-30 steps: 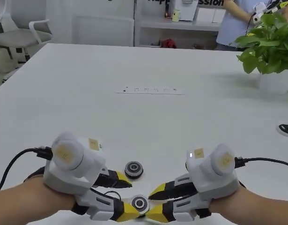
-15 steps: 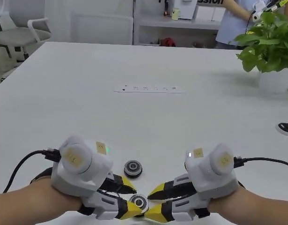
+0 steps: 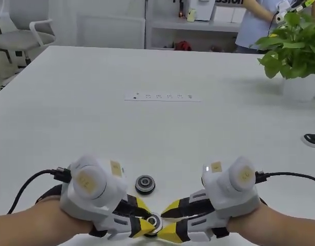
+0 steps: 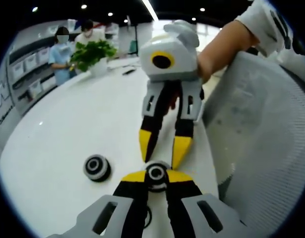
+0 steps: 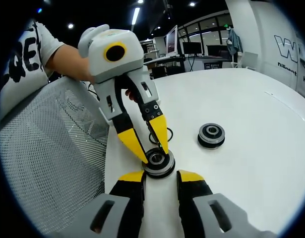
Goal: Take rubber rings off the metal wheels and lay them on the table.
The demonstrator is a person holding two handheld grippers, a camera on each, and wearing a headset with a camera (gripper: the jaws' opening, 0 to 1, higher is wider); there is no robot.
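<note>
A metal wheel (image 3: 153,222) with a black rubber ring lies near the table's front edge, between both grippers. My left gripper (image 3: 145,218) comes in from the left, and its yellow tips press on both sides of this wheel (image 4: 157,173). Facing it, my right gripper (image 3: 166,221) is open, its tips (image 5: 160,176) just short of the wheel (image 5: 158,163). A second ringed wheel (image 3: 145,183) sits a little farther back. A thin loose black ring (image 5: 165,133) lies on the table under the left gripper.
A white socket strip (image 3: 162,97) is set in the table's (image 3: 96,102) middle. A potted plant (image 3: 293,46) stands at the far right, and a small black object (image 3: 313,139) lies at the right edge. A mesh chair (image 5: 48,148) is close behind me.
My left gripper has slid right and its jaws have narrowed onto the near wheel. The right gripper and the far wheel have stayed put.
</note>
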